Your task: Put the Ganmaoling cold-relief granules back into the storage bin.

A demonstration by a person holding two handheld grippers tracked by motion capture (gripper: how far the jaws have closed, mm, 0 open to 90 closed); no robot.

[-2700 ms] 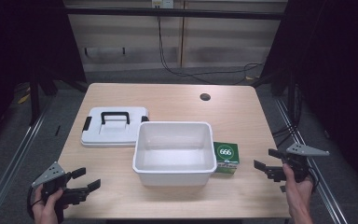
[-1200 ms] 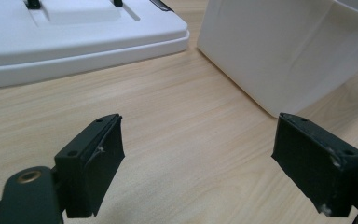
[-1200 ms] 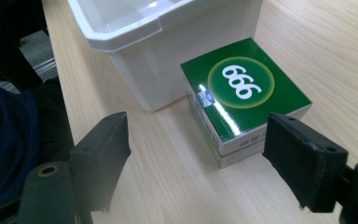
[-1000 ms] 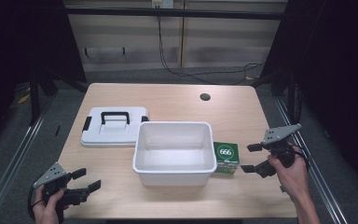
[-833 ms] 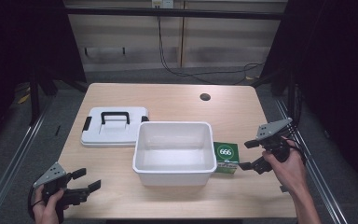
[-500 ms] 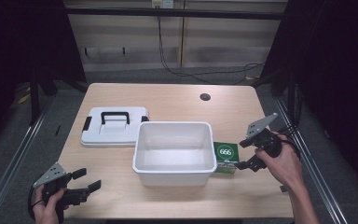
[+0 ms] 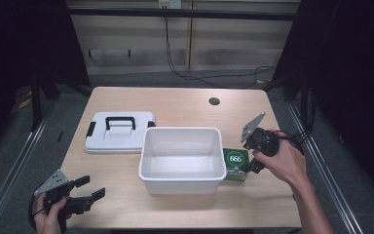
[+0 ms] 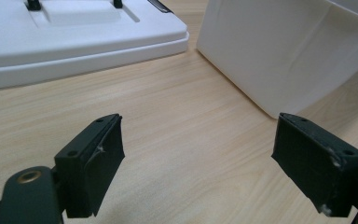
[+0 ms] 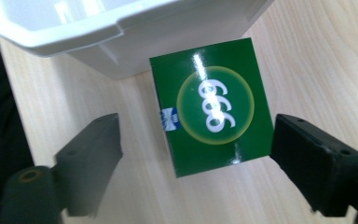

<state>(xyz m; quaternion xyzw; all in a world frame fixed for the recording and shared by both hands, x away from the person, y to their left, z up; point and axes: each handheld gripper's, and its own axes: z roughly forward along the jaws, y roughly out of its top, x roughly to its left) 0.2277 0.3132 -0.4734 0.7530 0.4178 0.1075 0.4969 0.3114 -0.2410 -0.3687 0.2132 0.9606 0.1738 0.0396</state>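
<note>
A small green box point(image 7: 235, 163) marked 666 stands on the table against the right side of the white tub point(image 7: 182, 157). My right gripper point(image 7: 251, 155) hovers just above and to the right of that box, open, tilted down at it. In the right gripper view the green box point(image 9: 209, 105) lies between the two spread black jaws, untouched, with the tub's rim point(image 9: 98, 28) above it. My left gripper point(image 7: 88, 191) rests open near the table's front left corner; its own view has bare wood between the jaws.
A white lid point(image 7: 118, 132) with a black handle lies flat left of the tub; the left gripper view catches the lid point(image 8: 74, 37) and the tub wall point(image 8: 284, 51). A dark round hole point(image 7: 214, 101) marks the table's far side.
My right gripper has travelled left from the table's right edge and risen, tipping down over the green box. The left gripper has stayed put.
</note>
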